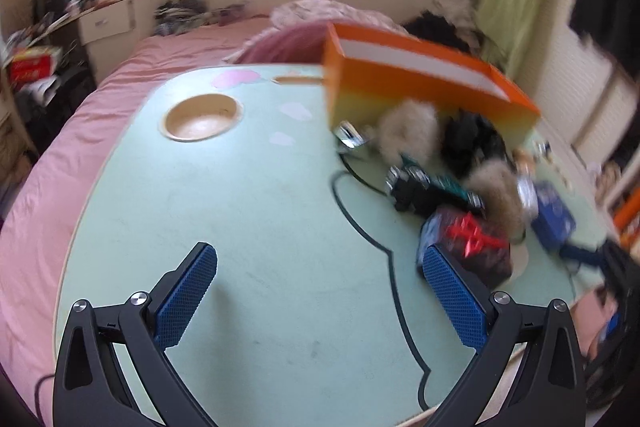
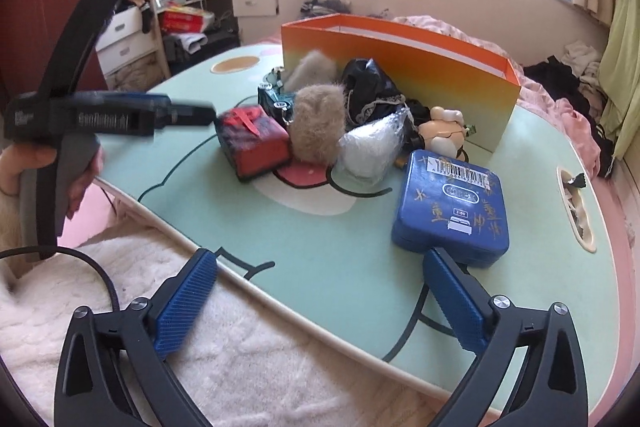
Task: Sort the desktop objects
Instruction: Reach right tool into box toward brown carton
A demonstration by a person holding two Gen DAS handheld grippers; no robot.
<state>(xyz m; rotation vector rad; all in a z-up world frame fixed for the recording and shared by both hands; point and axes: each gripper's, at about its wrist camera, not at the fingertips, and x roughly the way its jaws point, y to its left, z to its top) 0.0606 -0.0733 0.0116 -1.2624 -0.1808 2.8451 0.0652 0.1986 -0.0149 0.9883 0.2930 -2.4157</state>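
Note:
A heap of small objects lies on the mint-green table [image 2: 320,247] in front of an open orange box [image 2: 400,55]. In it are a red and black box [image 2: 252,143], two beige fur balls [image 2: 316,127], a black pouch [image 2: 372,87], a clear wrapped bundle [image 2: 372,147], a small doll [image 2: 444,131] and a blue tin [image 2: 452,199]. My right gripper [image 2: 320,267] stands open above the table's near edge, nothing between its fingers, the tin just beyond its right finger. My left gripper [image 1: 320,267] is open over bare table, the red and black box [image 1: 468,243] behind its right finger. The orange box [image 1: 420,83] shows blurred.
A round wooden cup recess [image 1: 200,117] sits in the table's far left. The table stands on a pink bed [image 1: 80,147]; white fleece [image 2: 200,367] lies below its near edge. In the right wrist view a hand [image 2: 36,163] holds the left gripper's body [image 2: 100,115] at the left. A slot [image 2: 576,207] opens at the table's right edge.

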